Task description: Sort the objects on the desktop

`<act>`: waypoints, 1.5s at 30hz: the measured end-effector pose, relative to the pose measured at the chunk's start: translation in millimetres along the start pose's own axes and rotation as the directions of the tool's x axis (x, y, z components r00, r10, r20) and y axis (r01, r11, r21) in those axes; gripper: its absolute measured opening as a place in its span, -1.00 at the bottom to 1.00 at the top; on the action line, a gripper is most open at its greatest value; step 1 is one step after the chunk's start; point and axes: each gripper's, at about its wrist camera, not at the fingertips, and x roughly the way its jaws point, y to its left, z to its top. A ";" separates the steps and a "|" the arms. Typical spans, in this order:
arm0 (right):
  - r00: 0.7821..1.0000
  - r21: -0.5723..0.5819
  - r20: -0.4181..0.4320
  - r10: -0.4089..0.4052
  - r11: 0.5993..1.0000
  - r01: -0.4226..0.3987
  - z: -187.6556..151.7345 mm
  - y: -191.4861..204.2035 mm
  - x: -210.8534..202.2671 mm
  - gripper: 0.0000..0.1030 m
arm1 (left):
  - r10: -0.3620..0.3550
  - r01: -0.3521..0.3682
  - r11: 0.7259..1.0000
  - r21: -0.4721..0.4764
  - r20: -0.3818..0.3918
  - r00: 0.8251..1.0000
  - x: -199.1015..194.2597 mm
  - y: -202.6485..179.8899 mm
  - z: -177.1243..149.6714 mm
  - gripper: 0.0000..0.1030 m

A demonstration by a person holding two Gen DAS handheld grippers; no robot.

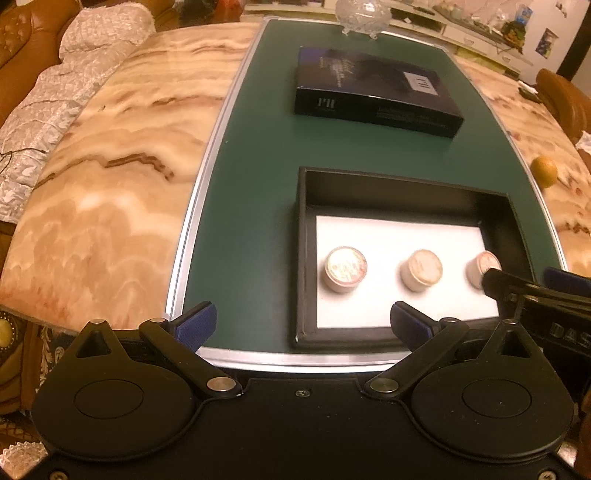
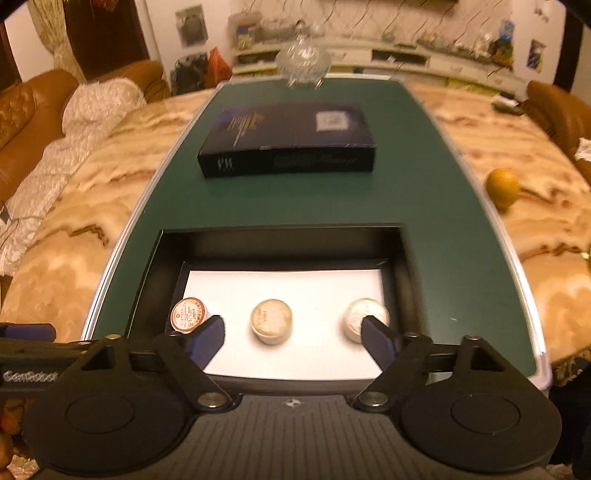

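An open black box (image 1: pixel 304 254) (image 2: pixel 155 266) with a white floor stands on the green mat near the front edge. Three small round capsules stand in it in a row: left (image 1: pixel 345 268) (image 2: pixel 190 315), middle (image 1: pixel 421 269) (image 2: pixel 271 320), right (image 1: pixel 480 266) (image 2: pixel 360 314). The box's dark lid (image 1: pixel 373 90) (image 2: pixel 288 142) lies further back on the mat. My left gripper (image 1: pixel 303 323) is open and empty at the mat's front edge, left of the box. My right gripper (image 2: pixel 291 334) is open and empty over the box's near side, in line with the middle capsule.
The green mat (image 1: pixel 251 206) (image 2: pixel 443 229) lies on a marble table (image 1: pixel 103 177) (image 2: pixel 546 229). A glass bowl (image 1: pixel 364 14) (image 2: pixel 303 62) stands at the mat's far end. An orange (image 1: pixel 543 170) (image 2: pixel 502 187) lies right of the mat. Sofas flank the table.
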 end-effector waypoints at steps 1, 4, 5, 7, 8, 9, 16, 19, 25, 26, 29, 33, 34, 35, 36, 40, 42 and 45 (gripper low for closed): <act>1.000 0.002 0.007 -0.010 1.000 0.010 -3.8 -1.4 -6.9 0.78 | -0.001 0.001 1.000 0.004 0.002 1.000 -3.2 -1.6 -3.8 0.99; 0.999 0.012 0.026 -0.033 0.999 0.033 -16.4 -5.9 -26.3 0.85 | -0.006 0.006 1.000 0.019 0.008 1.000 -12.8 -6.5 -16.4 1.00; 0.999 0.018 0.030 -0.039 0.999 0.038 -21.1 -7.4 -32.1 0.91 | -0.005 0.005 1.000 0.025 0.010 1.000 -15.8 -8.2 -21.5 1.00; 0.998 0.029 0.038 -0.048 0.998 0.047 -31.5 -10.5 -42.0 0.93 | -0.002 0.002 0.999 0.034 0.013 1.000 -20.9 -11.0 -31.8 1.00; 0.998 0.034 0.043 -0.052 0.998 0.050 -36.8 -11.7 -46.5 0.94 | -0.001 0.000 0.999 0.037 0.015 1.000 -23.0 -12.1 -36.8 1.00; 0.998 0.040 0.044 -0.055 0.998 0.054 -41.9 -12.7 -49.8 0.95 | 0.000 0.000 0.999 0.040 0.015 1.000 -24.8 -13.1 -42.0 1.00; 0.996 0.074 0.051 -0.069 0.995 0.065 -74.5 -16.0 -66.7 0.99 | 0.001 -0.002 0.999 0.051 0.018 1.000 -35.0 -13.8 -71.7 1.00; 0.996 0.078 0.055 -0.073 0.995 0.069 -85.0 -15.2 -73.3 1.00 | 0.000 -0.001 0.999 0.053 0.020 1.000 -37.9 -14.0 -80.7 1.00; 0.994 0.085 0.085 -0.069 0.994 0.062 -98.9 -15.4 -85.5 1.00 | 0.006 -0.008 0.997 0.075 0.029 1.000 -43.2 -19.1 -94.0 1.00; 0.994 0.088 0.088 -0.069 0.994 0.062 -100.3 -15.7 -86.7 1.00 | 0.005 -0.008 0.997 0.078 0.031 1.000 -43.9 -19.9 -95.3 1.00; 0.992 0.091 0.096 -0.076 0.994 0.067 -103.6 -16.9 -89.6 1.00 | 0.004 -0.007 0.996 0.084 0.035 0.999 -45.9 -22.4 -98.2 1.00; 0.991 0.088 0.107 -0.084 0.993 0.075 -104.3 -17.8 -91.7 1.00 | 0.006 -0.009 0.996 0.089 0.037 0.999 -46.8 -25.2 -99.6 1.00; 0.990 0.088 0.110 -0.082 0.993 0.073 -104.4 -18.2 -92.1 1.00 | 0.006 -0.010 0.996 0.088 0.036 0.999 -46.7 -25.8 -99.5 1.00; 0.990 0.090 0.111 -0.081 0.993 0.071 -104.2 -18.7 -92.3 1.00 | 0.008 -0.011 0.996 0.087 0.035 0.999 -46.3 -26.0 -99.3 1.00; 0.991 0.091 0.111 -0.081 0.993 0.071 -103.8 -19.1 -92.0 1.00 | 0.009 -0.012 0.996 0.085 0.033 0.999 -45.8 -26.0 -98.9 1.00; 0.990 0.086 0.107 -0.086 0.993 0.077 -101.8 -20.7 -88.1 1.00 | 0.013 -0.015 0.997 0.082 0.026 1.000 -43.6 -26.0 -97.4 1.00; 0.991 0.081 0.102 -0.085 0.994 0.077 -100.2 -21.3 -85.4 1.00 | 0.014 -0.016 0.997 0.080 0.022 1.000 -42.1 -25.9 -95.8 1.00; 0.993 0.069 0.095 -0.076 0.995 0.069 -96.5 -21.4 -81.7 1.00 | 0.018 -0.019 0.997 0.072 0.017 1.000 -40.0 -25.4 -92.0 1.00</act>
